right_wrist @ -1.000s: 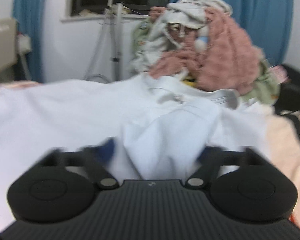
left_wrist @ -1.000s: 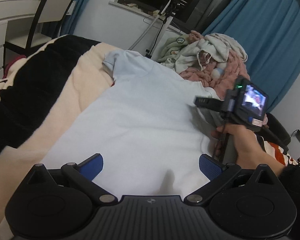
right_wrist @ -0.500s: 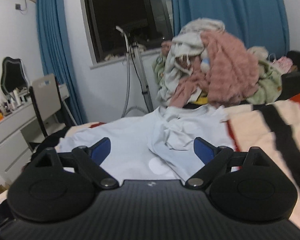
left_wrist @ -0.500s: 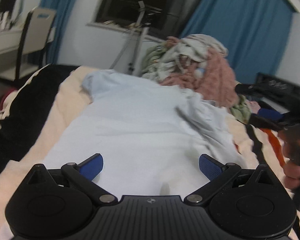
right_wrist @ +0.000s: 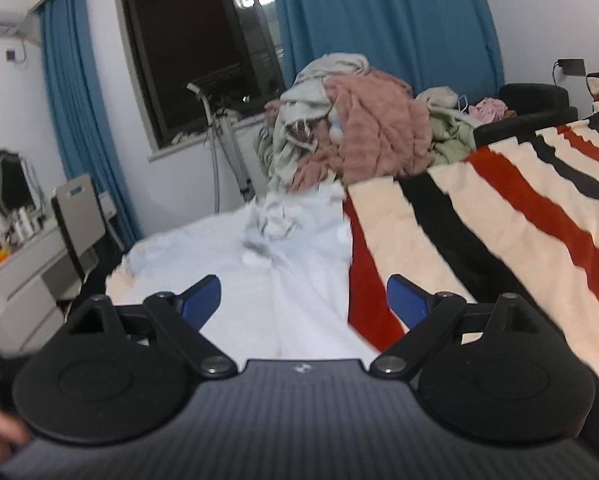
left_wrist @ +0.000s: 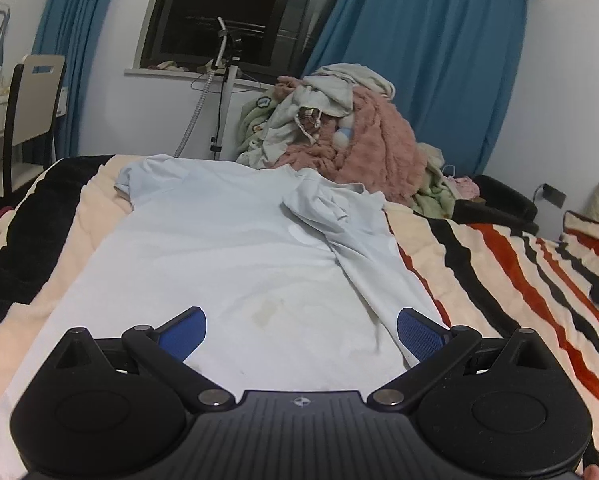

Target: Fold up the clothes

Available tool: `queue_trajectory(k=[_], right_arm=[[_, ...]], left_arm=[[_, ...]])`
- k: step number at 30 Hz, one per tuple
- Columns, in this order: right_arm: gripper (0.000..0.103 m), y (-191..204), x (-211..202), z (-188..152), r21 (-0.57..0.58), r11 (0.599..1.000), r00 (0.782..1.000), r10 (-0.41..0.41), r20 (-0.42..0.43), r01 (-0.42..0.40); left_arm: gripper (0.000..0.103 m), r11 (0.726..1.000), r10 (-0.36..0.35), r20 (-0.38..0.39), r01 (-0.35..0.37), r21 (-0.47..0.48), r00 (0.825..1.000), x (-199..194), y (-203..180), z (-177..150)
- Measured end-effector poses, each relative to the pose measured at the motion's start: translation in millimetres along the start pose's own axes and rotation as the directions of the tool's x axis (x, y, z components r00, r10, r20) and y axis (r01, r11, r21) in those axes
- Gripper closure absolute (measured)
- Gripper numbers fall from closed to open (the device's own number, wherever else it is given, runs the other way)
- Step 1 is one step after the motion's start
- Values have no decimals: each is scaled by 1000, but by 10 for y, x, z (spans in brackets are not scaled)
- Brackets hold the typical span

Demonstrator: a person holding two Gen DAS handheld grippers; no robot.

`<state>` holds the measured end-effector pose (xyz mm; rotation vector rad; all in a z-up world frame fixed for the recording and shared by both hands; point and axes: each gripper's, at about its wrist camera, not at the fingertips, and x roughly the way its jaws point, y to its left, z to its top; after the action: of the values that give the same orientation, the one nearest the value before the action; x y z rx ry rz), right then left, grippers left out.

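A pale blue T-shirt (left_wrist: 227, 256) lies flat on the bed, collar end far from me. Its right sleeve (left_wrist: 323, 210) and right side are folded inward over the body; the left sleeve (left_wrist: 139, 176) still spreads out. My left gripper (left_wrist: 301, 330) hovers open above the shirt's lower part, with nothing between its blue pads. In the right wrist view the same T-shirt (right_wrist: 291, 276) appears, blurred, with my right gripper (right_wrist: 303, 296) open above its right edge, empty.
A striped red, black and cream blanket (left_wrist: 499, 280) covers the bed. A heap of unfolded clothes (left_wrist: 339, 128) is piled beyond the shirt's collar. A chair (left_wrist: 31, 100) and white desk stand at the left. A stand (left_wrist: 223, 92) rises by the window.
My right gripper let go of the right sleeve after folding it inward, then pulled back toward the shirt's lower right edge. The left gripper tilted up and stayed open.
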<state>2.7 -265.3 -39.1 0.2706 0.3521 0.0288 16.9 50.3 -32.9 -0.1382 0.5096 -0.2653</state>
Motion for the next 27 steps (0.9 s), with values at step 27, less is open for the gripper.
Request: queue_trajectory(k=[27], right_arm=[[12, -648, -232, 171, 141, 985, 989, -114, 92, 101]], left_arm=[[13, 967, -79, -127, 107, 233, 989, -21, -927, -536]])
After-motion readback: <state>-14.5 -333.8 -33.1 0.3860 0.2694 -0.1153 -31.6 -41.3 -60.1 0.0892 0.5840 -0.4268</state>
